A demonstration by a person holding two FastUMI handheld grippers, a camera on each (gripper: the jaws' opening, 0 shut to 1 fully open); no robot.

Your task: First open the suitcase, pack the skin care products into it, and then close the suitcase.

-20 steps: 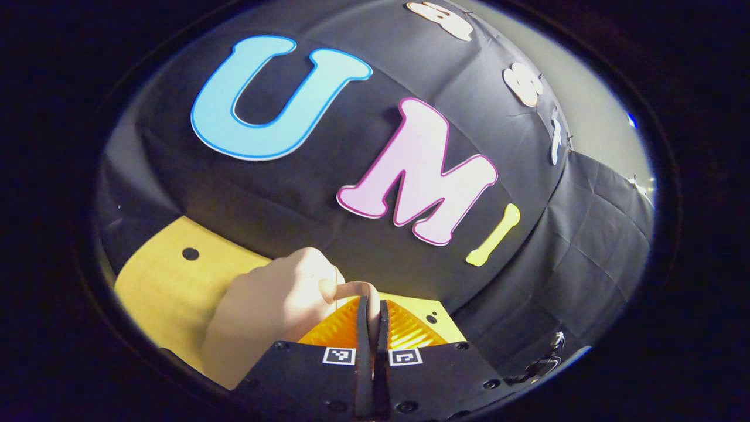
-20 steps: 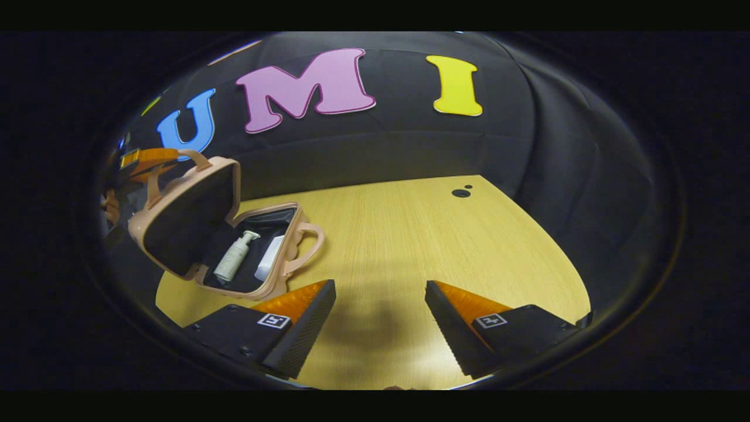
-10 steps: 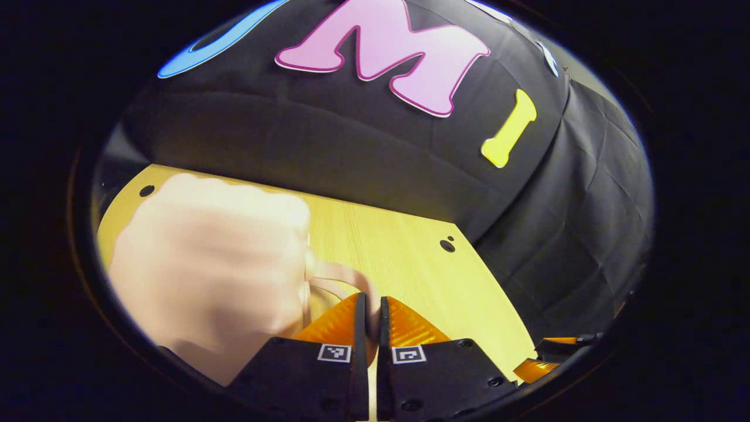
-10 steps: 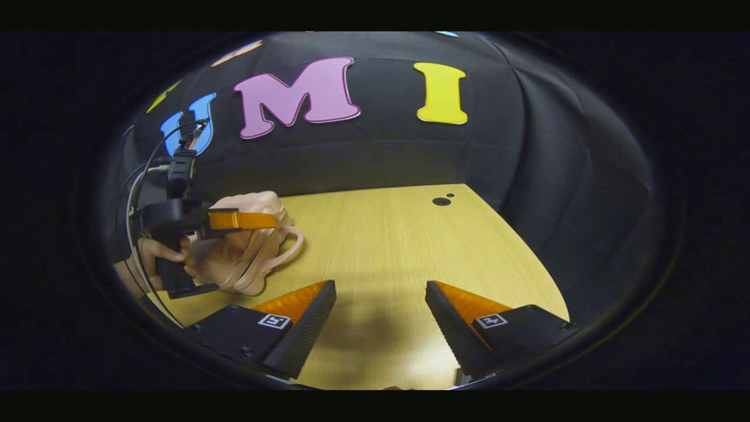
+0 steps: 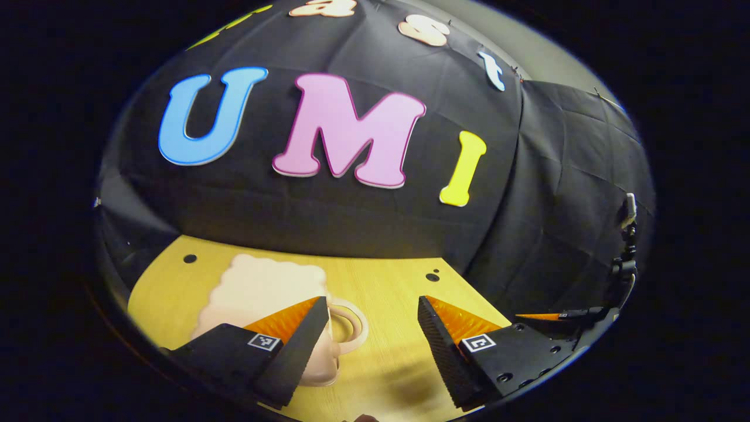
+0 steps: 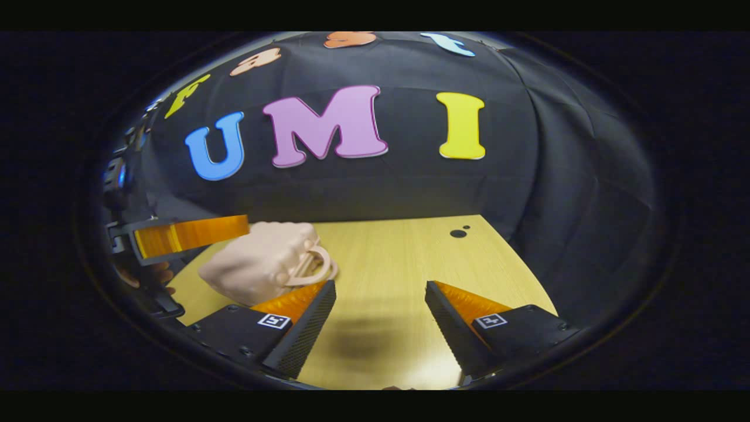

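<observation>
The small pink suitcase (image 6: 258, 264) lies closed on the wooden table (image 6: 398, 258), its two handles (image 6: 313, 266) together at the near side. In the left gripper view the same suitcase (image 5: 263, 290) sits just ahead of my left gripper (image 5: 372, 337), which is open with nothing between its fingers. My right gripper (image 6: 381, 319) is open too, over bare table to the right of the case. The left gripper (image 6: 187, 234) shows at the left of the right gripper view, beside the case, held by a hand (image 6: 140, 275). The skin care products are hidden inside.
The wooden table (image 5: 387, 281) ends at the black cloth wall behind and to the right. Small dark holes (image 6: 458, 232) mark the tabletop near the far right corner. The right gripper's tip (image 5: 556, 316) shows at the right edge of the left gripper view.
The lid came down and the suitcase is now closed. My left gripper let go of the handle, opened and drew back. The right gripper stayed open.
</observation>
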